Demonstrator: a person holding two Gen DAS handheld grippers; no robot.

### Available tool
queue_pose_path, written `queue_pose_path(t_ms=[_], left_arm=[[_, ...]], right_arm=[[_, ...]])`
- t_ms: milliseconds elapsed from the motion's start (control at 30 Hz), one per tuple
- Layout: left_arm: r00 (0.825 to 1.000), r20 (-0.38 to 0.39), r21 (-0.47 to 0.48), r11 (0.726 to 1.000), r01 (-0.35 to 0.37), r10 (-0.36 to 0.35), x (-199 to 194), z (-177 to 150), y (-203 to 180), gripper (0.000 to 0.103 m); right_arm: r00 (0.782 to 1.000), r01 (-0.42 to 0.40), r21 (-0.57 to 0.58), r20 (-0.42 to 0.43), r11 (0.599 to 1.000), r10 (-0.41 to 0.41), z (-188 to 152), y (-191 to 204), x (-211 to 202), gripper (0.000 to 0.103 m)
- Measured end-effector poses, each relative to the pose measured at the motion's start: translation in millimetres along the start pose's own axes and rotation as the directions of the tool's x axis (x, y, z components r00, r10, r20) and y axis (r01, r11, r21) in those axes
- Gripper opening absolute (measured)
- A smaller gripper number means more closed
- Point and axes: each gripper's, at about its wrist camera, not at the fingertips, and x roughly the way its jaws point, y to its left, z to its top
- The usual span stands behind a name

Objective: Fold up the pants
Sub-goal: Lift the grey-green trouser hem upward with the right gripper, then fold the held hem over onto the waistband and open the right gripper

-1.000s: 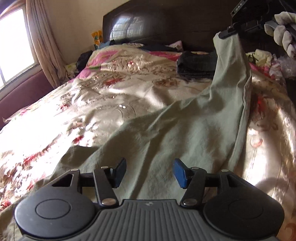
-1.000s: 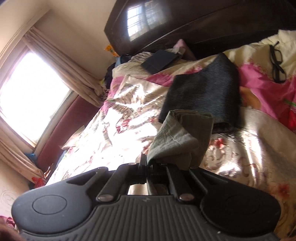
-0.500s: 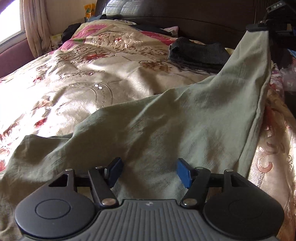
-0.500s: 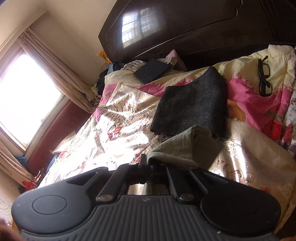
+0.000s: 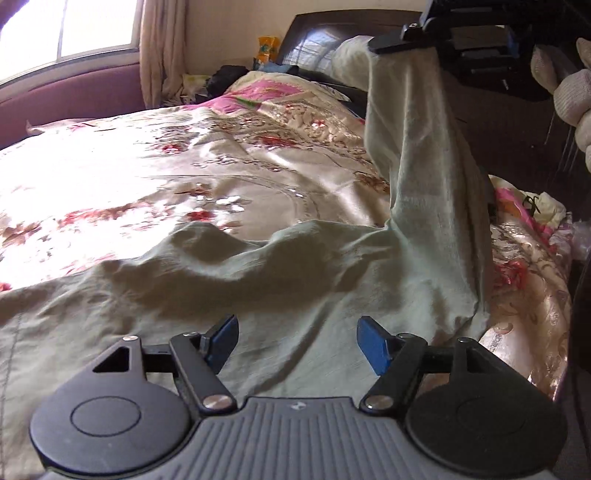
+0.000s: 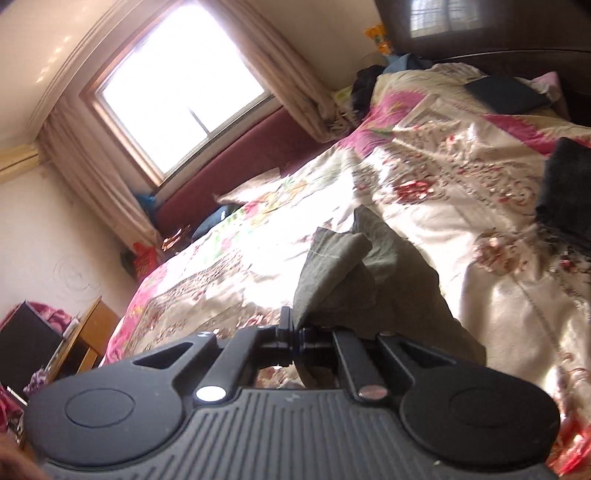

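Pale green pants point(image 5: 295, 280) lie spread on the floral bedspread point(image 5: 155, 177). My left gripper point(image 5: 297, 343) is open and empty, its blue pads low over the cloth near the bed's front edge. My right gripper point(image 6: 295, 336) is shut on one end of the pants point(image 6: 343, 273) and holds it high. In the left wrist view that end hangs from the right gripper point(image 5: 406, 35) at the top right, and the cloth drapes down in a long strip to the bed.
A dark folded garment point(image 6: 569, 192) lies on the bed near the dark wooden headboard point(image 5: 317, 37). A flat black item point(image 6: 506, 94) rests near the pillows. A window point(image 6: 181, 88) with curtains and a maroon bench point(image 6: 236, 162) run along the far side. A wooden stand point(image 6: 81, 343) is beside the bed.
My right gripper has lifted the pants end higher and swung it left, toward the window side. The left gripper has turned left over the cloth and stays open.
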Motion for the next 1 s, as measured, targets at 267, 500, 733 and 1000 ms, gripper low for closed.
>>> queue_pose_path(t_ms=[267,500,733,1000], left_arm=[[0.986,0.034,-0.148,0.977,-0.156,0.163,-68.6,-49.1,51.5,0.083],[0.978,0.029,-0.202,0.960,-0.196,0.206,-100.2,-87.1,63.8,0.083],[0.973,0.039,-0.173,0.961,-0.218,0.228,-103.1,-94.7,60.6,0.084],[0.974,0.032,-0.174,0.961,-0.215,0.224,-105.0,-94.6,62.7,0.084]], right_arm=[[0.961,-0.177,-0.291,-0.255,0.940,0.102,-91.6,125.2,117.7,0.004],[0.924,-0.223,-0.430,-0.380,0.875,0.049,-163.1,178.4,154.6,0.005],[0.926,-0.234,-0.589,-0.377,0.774,-0.007,-196.9,203.6,158.1,0.006],[0.876,-0.382,-0.628,-0.479,0.678,0.050,-216.4,216.1,153.8,0.014]])
